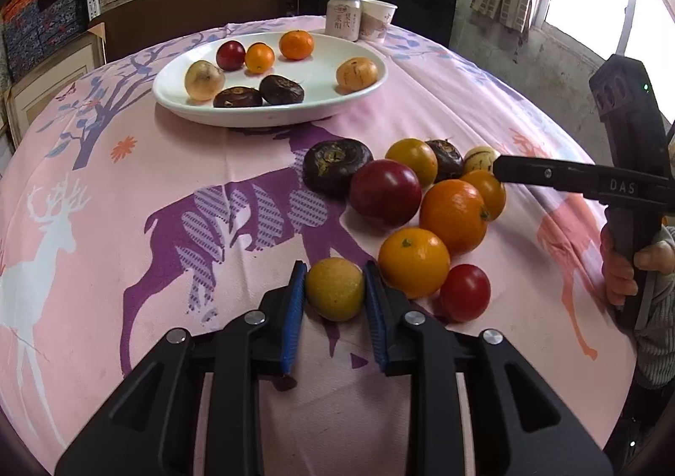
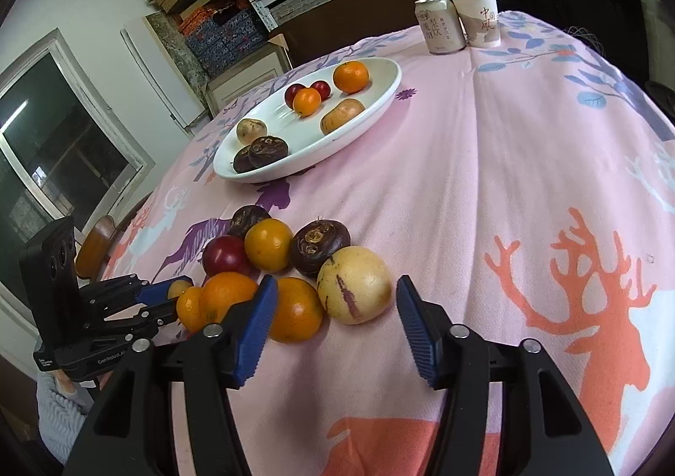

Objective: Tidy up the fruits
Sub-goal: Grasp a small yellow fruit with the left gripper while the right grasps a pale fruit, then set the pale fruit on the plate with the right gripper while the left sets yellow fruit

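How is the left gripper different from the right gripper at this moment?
The left gripper has its fingers against a small yellow fruit; the right gripper is wide open, holding nothing. The left works at the pile's near edge; the right faces a pale streaked fruit. Both have blue pads.

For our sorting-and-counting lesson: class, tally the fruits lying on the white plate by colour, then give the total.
On the white plate:
Red fruits: 2
Orange fruits: 2
Dark brown fruits: 2
Pale yellow or tan fruits: 2
Total: 8
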